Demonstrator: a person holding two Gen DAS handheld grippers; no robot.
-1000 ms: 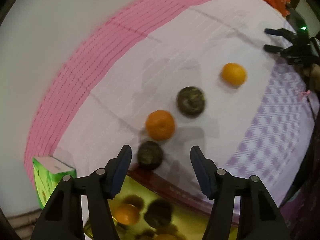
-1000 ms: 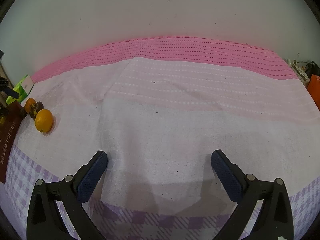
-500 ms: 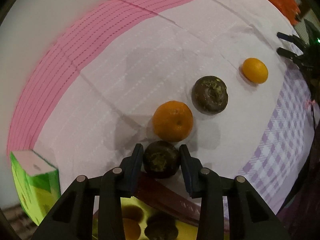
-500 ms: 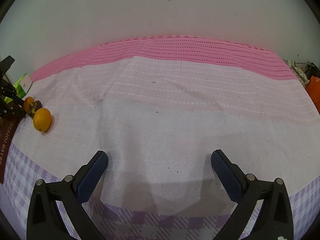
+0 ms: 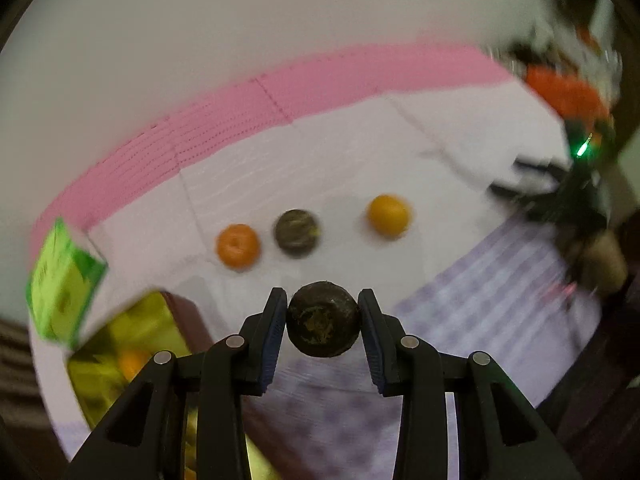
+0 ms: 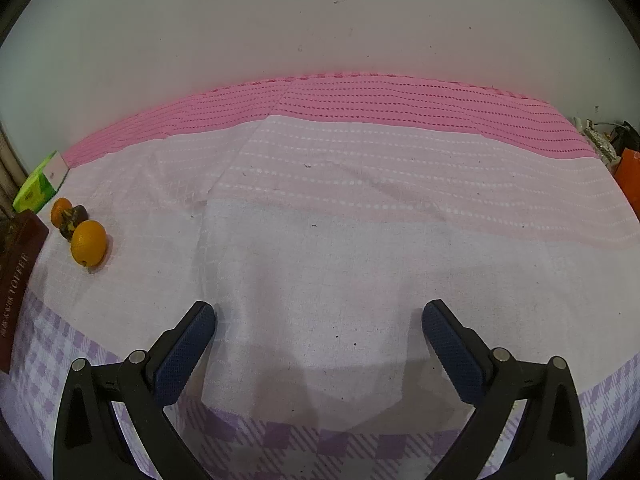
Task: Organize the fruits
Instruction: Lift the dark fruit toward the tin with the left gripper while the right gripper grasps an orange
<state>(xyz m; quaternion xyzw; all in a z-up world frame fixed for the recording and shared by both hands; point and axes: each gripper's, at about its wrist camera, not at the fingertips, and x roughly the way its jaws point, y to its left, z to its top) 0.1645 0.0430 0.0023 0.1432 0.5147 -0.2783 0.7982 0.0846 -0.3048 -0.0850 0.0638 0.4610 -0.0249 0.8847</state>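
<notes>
Your left gripper (image 5: 323, 326) is clenched on the dark fruit (image 5: 322, 319), lifted off the counter (image 5: 360, 152) — round, it could slip. Gold tray (image 5: 120, 344) at eight o'clock. Right gripper (image 6: 319, 346) is released.

Two downward-tilted wrist fisheyes, shared pink cloth (image 6: 320, 240) and fruit.

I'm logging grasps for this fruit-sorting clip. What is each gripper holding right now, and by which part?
The left gripper holds a dark round fruit, pads pressing its opposite sides, lifted off the cloth. The right gripper is open and holds nothing.
</notes>
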